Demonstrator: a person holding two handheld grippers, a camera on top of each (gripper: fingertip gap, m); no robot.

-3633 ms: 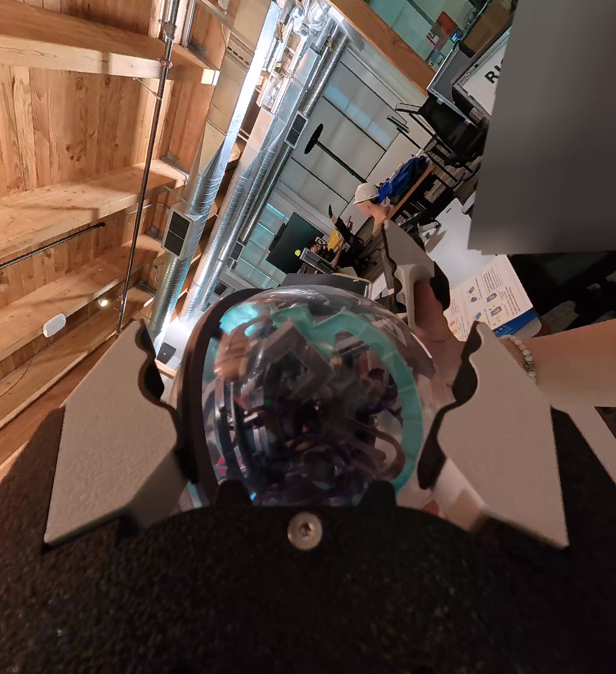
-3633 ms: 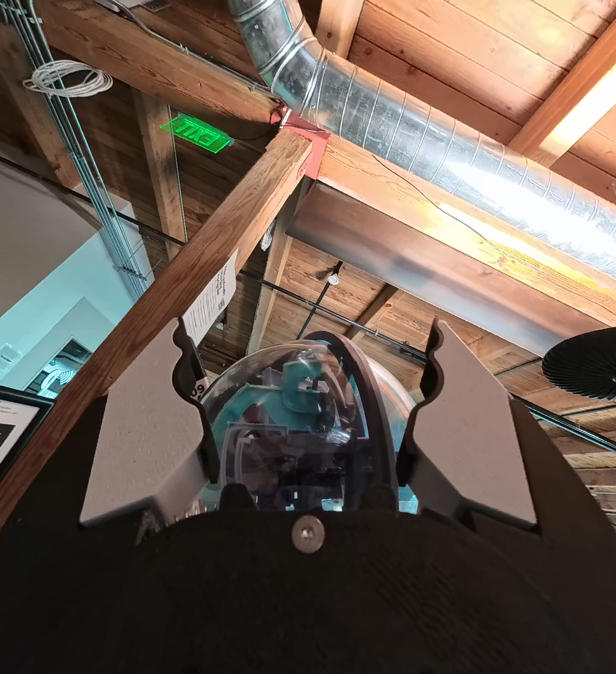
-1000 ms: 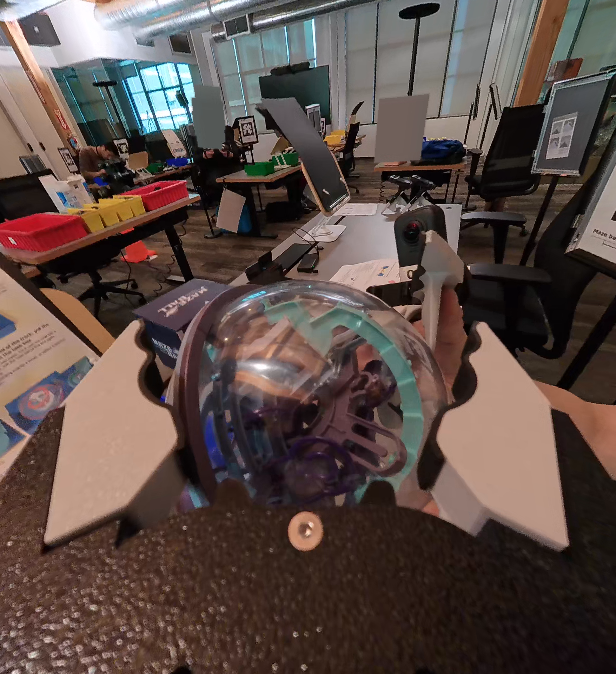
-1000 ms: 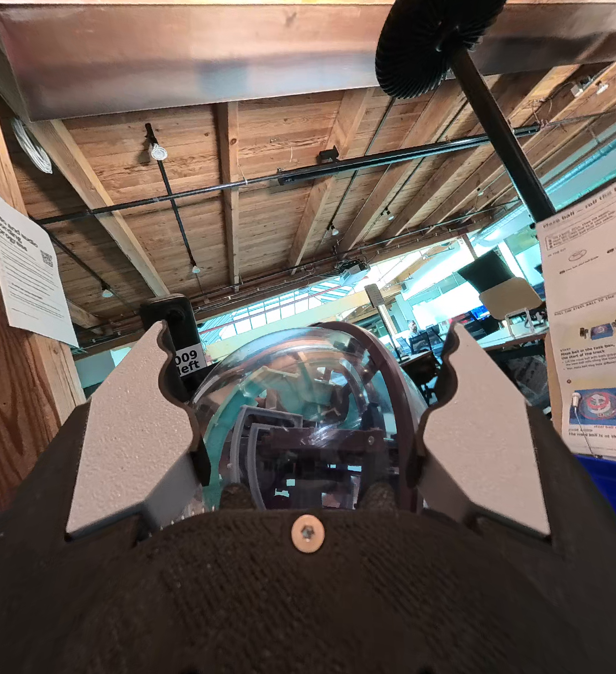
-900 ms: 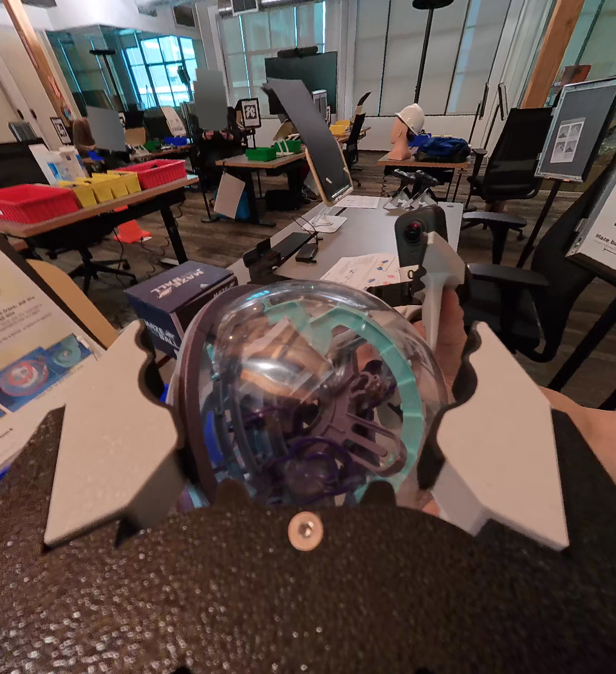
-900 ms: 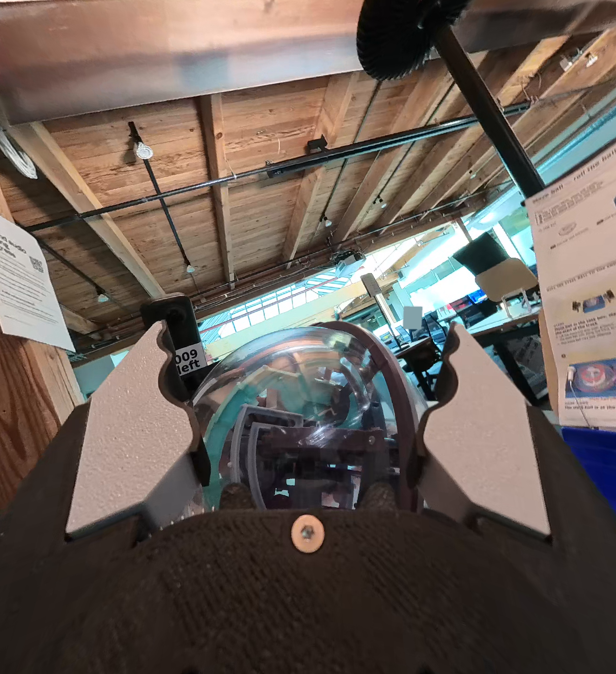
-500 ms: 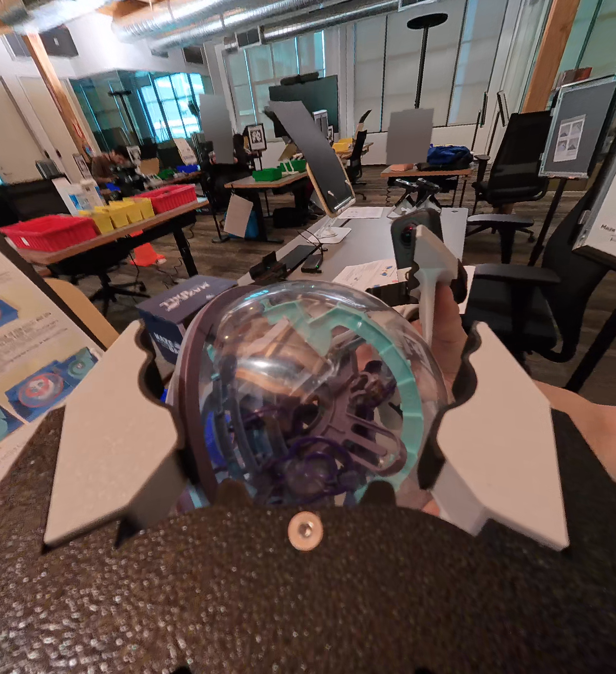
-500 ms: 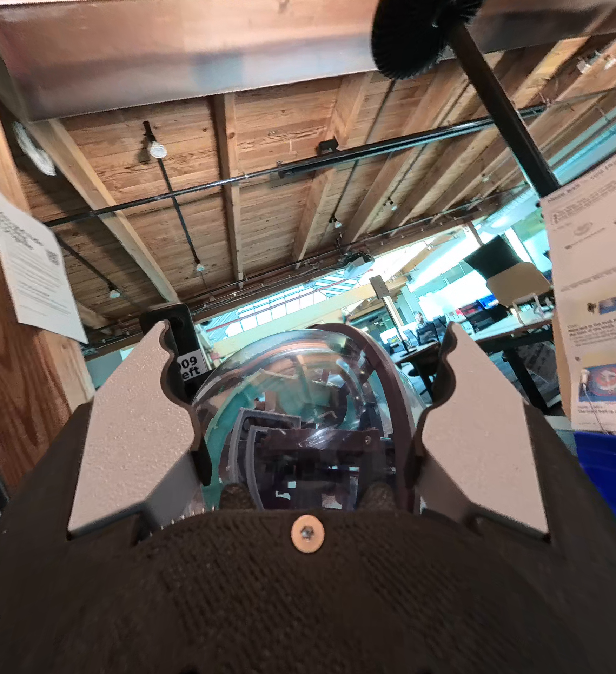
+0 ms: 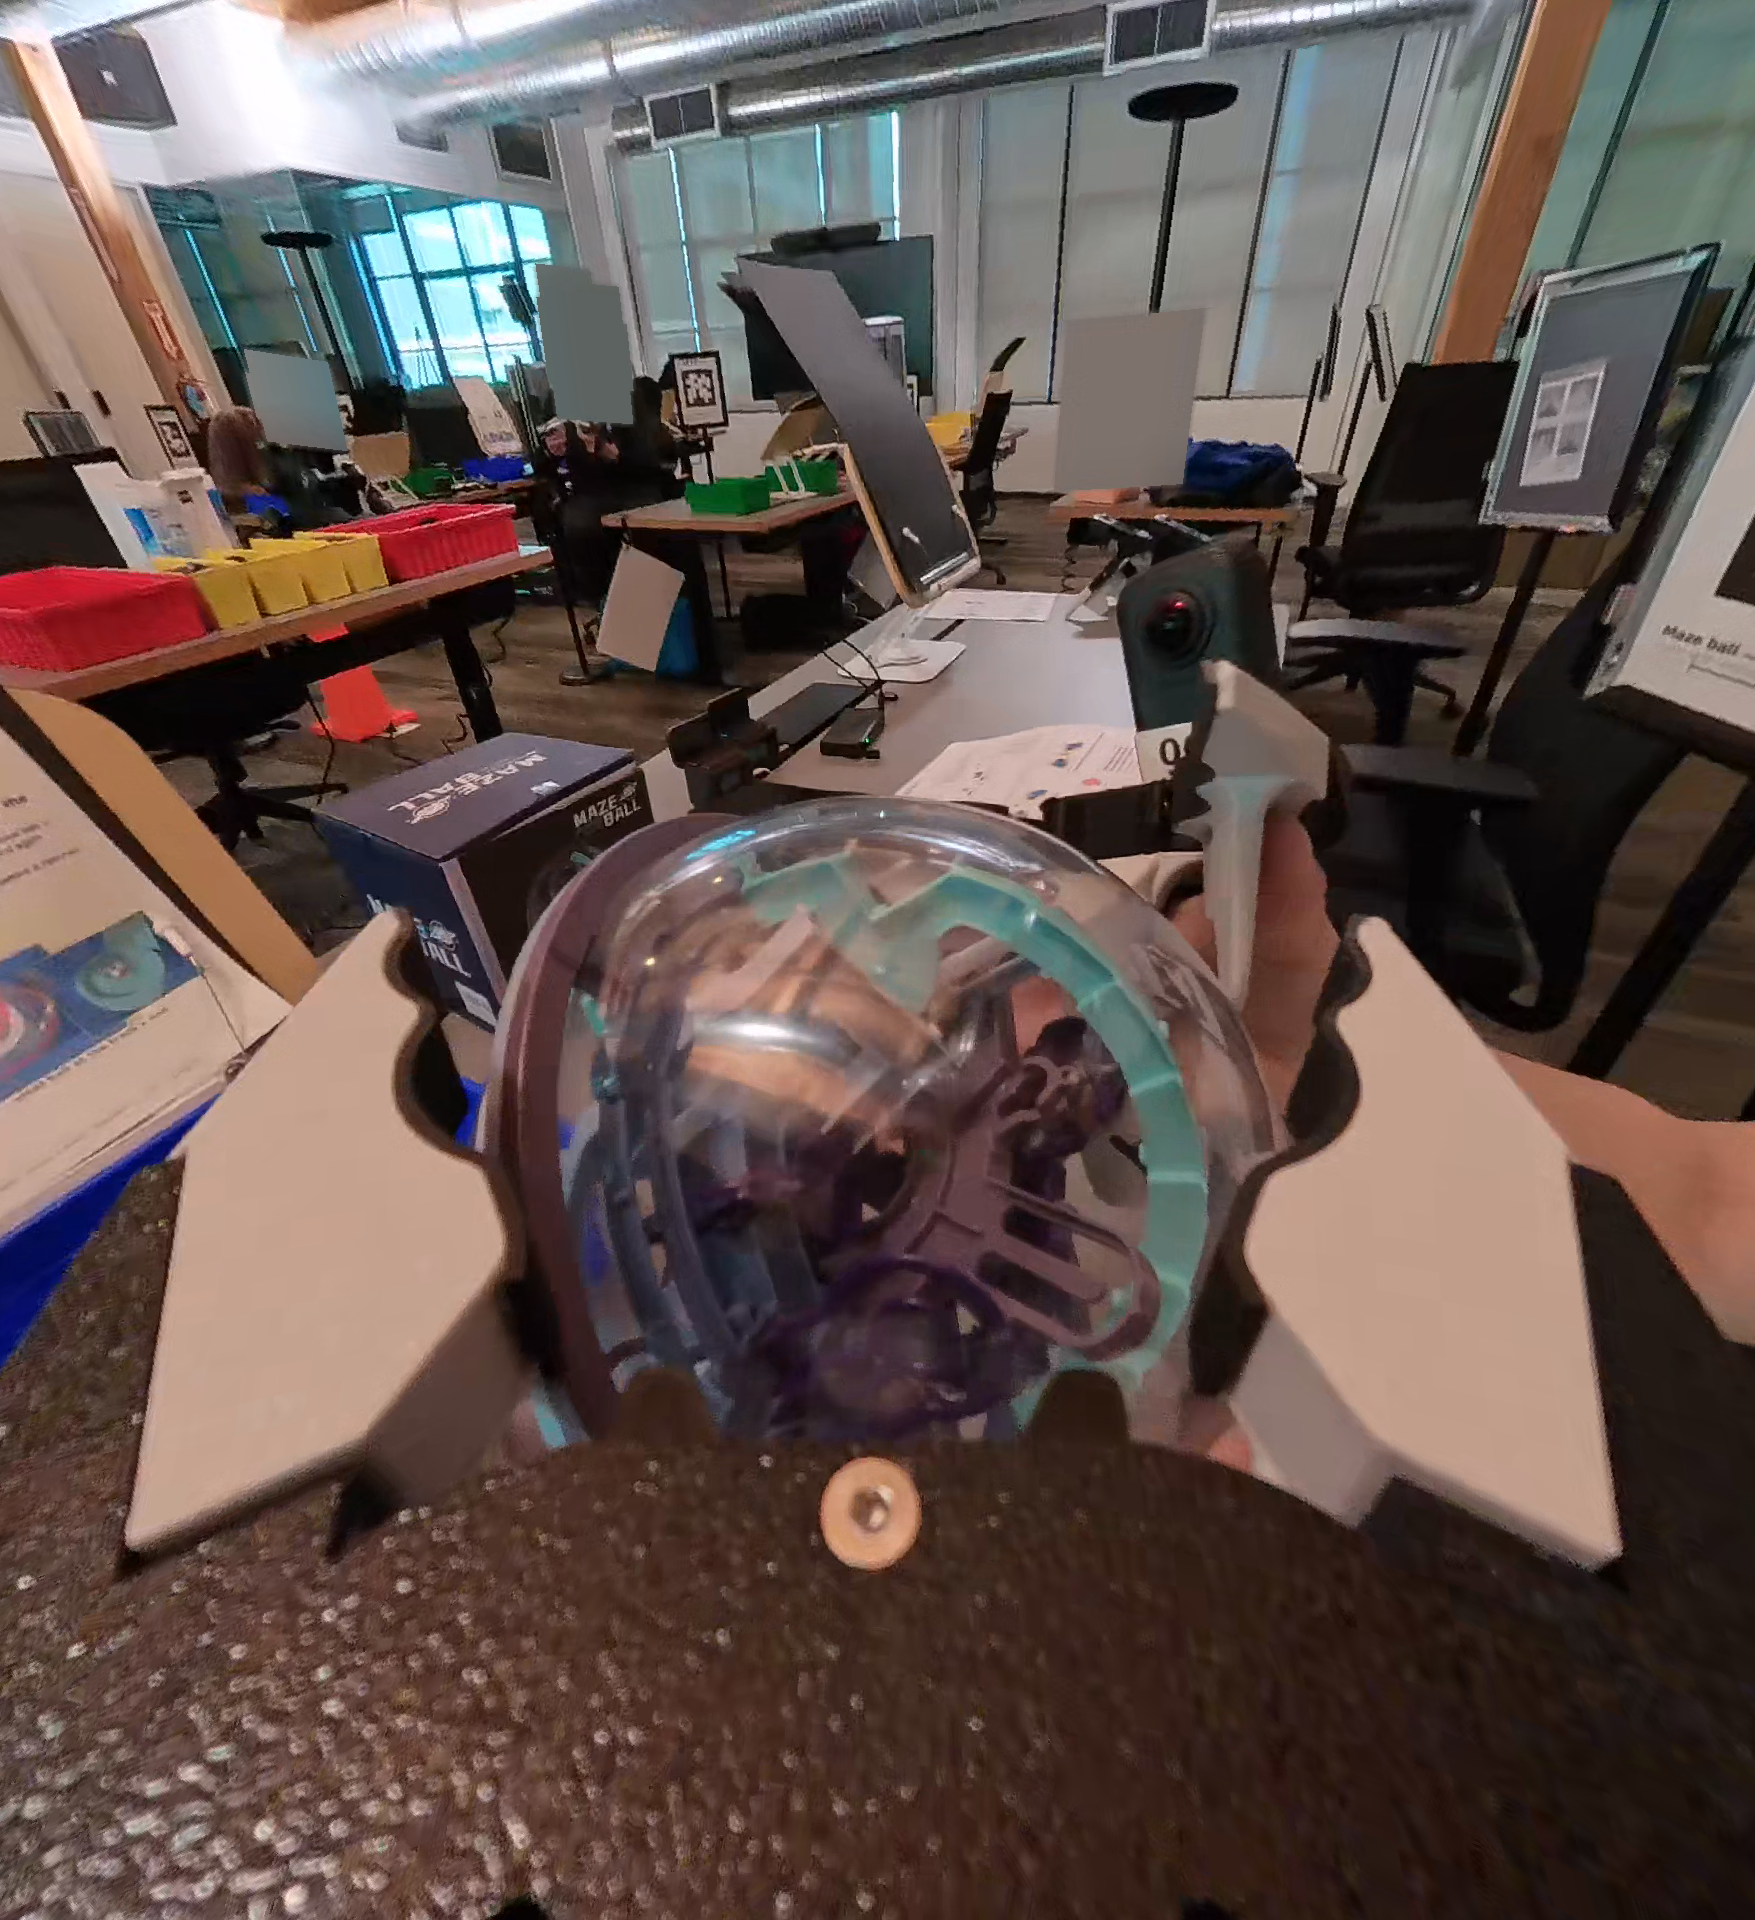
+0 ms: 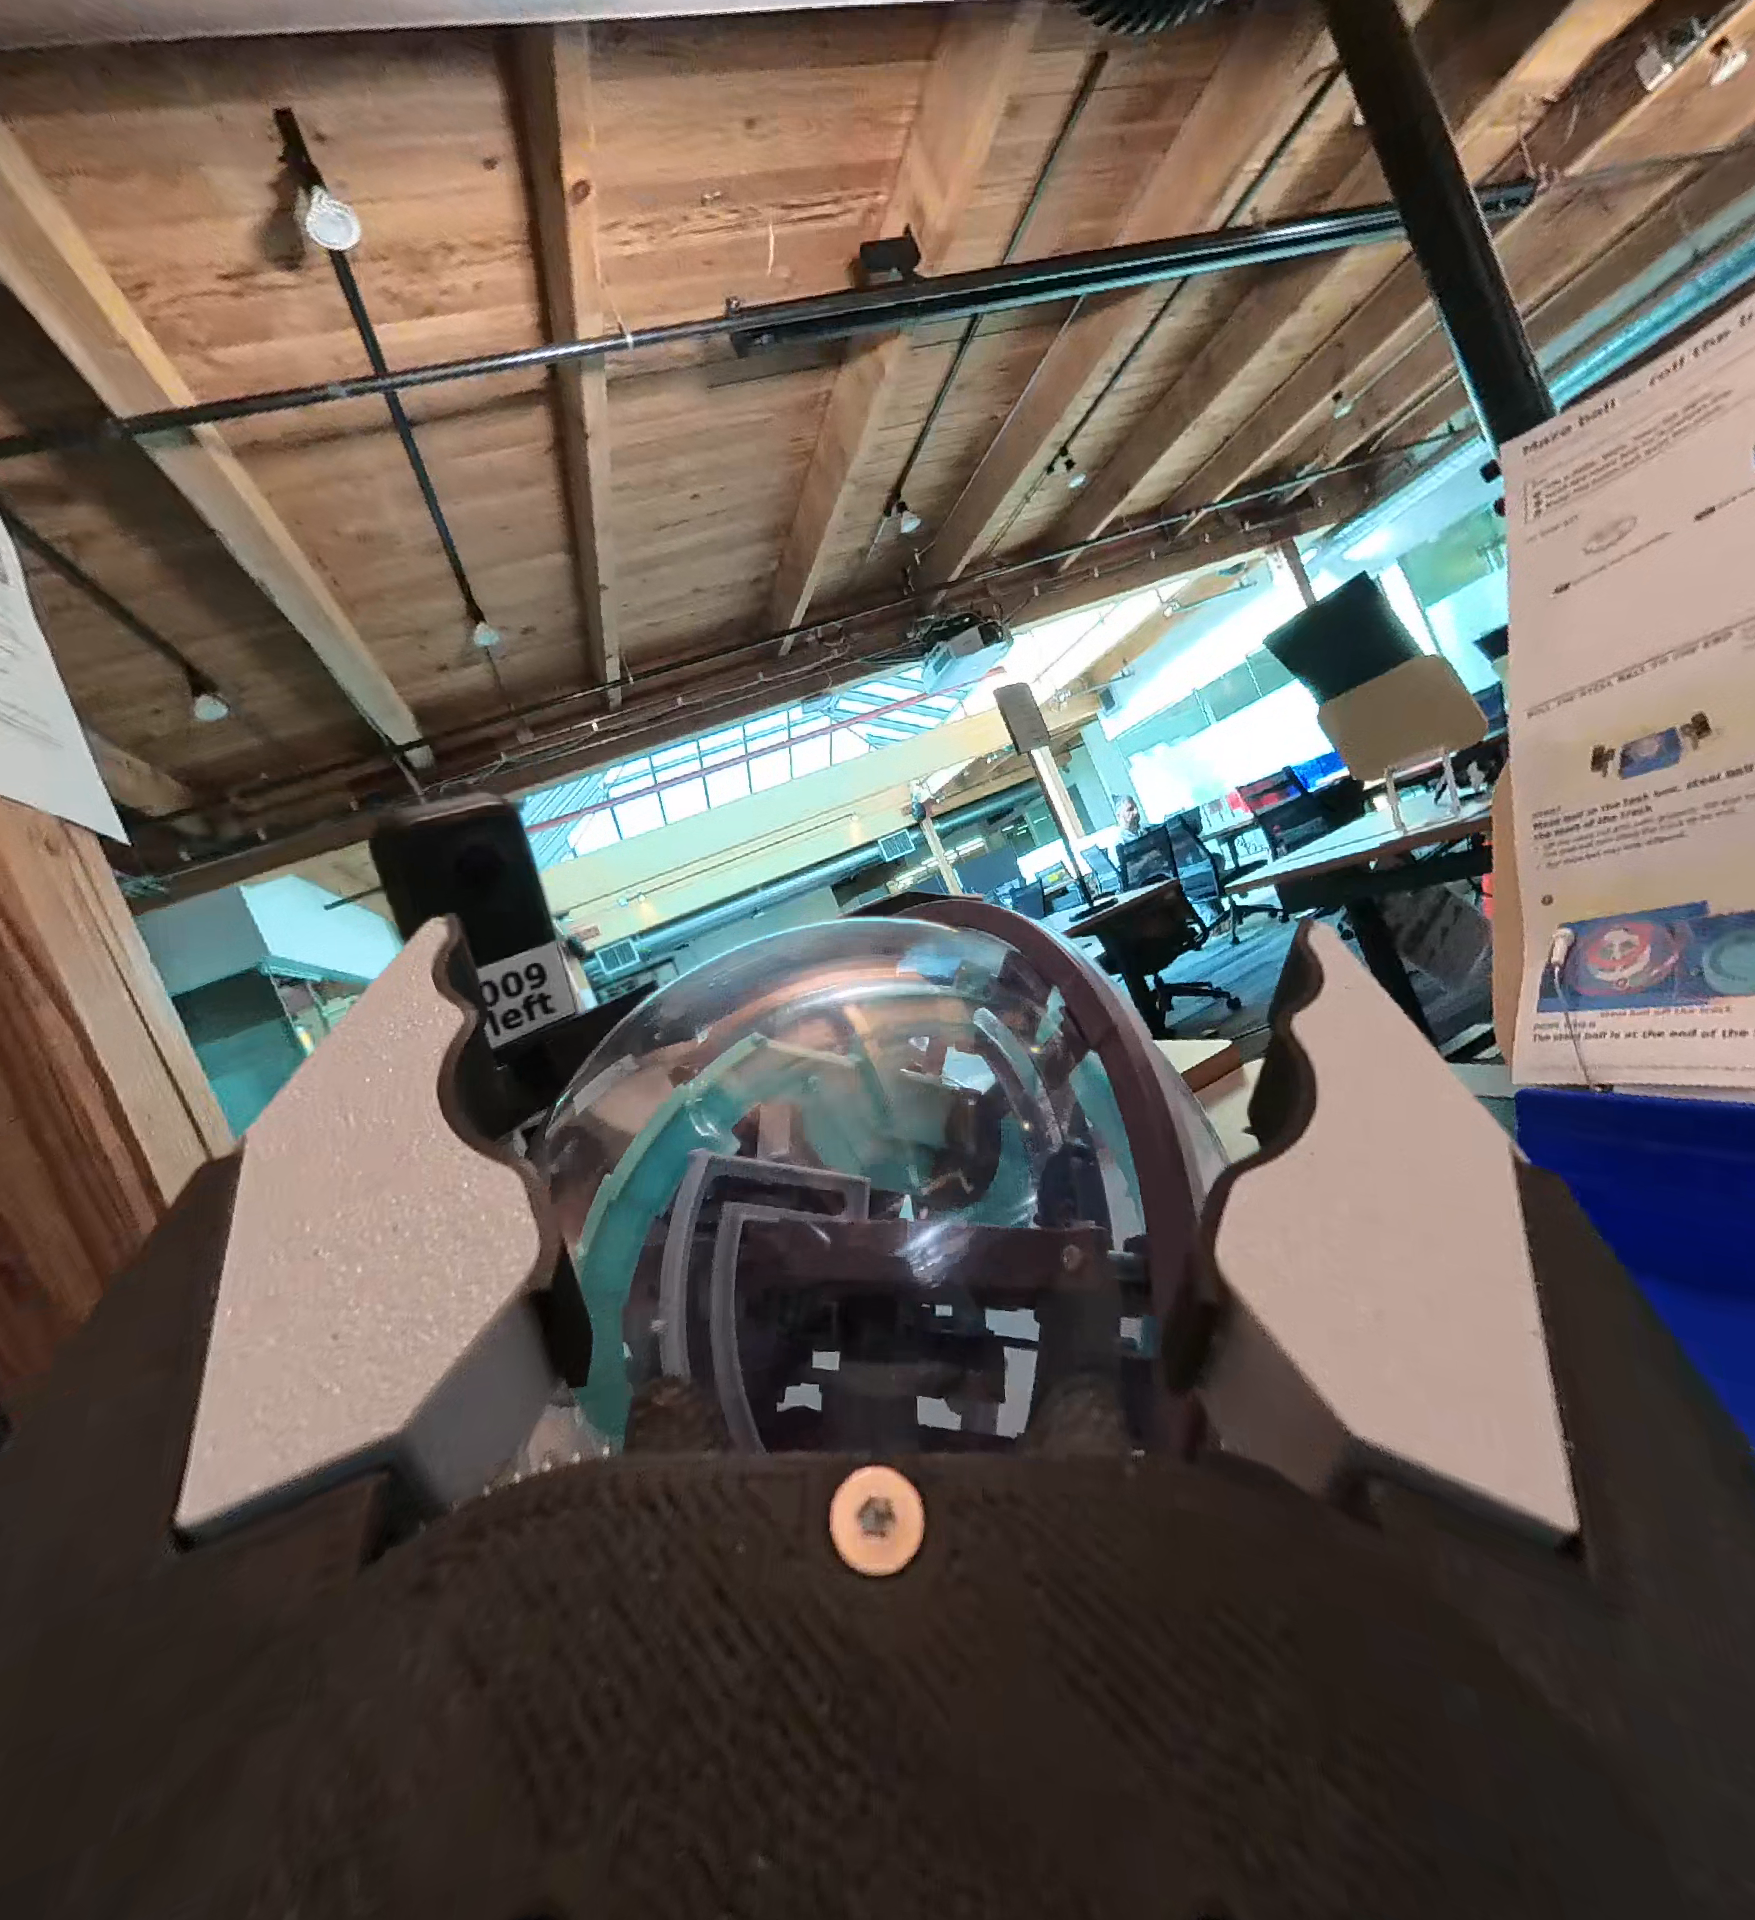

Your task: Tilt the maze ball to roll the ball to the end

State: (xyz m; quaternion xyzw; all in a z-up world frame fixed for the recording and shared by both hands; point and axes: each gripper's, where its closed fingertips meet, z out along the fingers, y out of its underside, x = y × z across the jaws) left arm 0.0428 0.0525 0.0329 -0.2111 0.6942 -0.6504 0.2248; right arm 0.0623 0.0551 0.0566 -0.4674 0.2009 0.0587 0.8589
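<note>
The maze ball [image 9: 873,1122] is a clear sphere with teal and purple tracks inside and a dark band around it. It is held in the air between both grippers. My left gripper [image 9: 878,930] is shut on it, a grey finger on each side. My right gripper [image 10: 873,956] is shut on the same ball [image 10: 873,1143] from the other side. In the left wrist view the right gripper's finger [image 9: 1237,810] and the hand holding it [image 9: 1278,935] show behind the ball. I cannot make out the small steel ball inside.
A dark blue box [image 9: 499,831] and an instruction board [image 9: 42,935] stand to the left. A grey desk [image 9: 987,696] lies behind. A blue bin [image 10: 1683,1247], a printed sheet [image 10: 1673,727], a wooden post [image 10: 11,1039] and a black lamp pole [image 10: 1424,208] surround the right gripper.
Both grippers have turned the ball: the left view swung from the ceiling down to the room, the right view from the duct toward the far hall. Both grips are unchanged.
</note>
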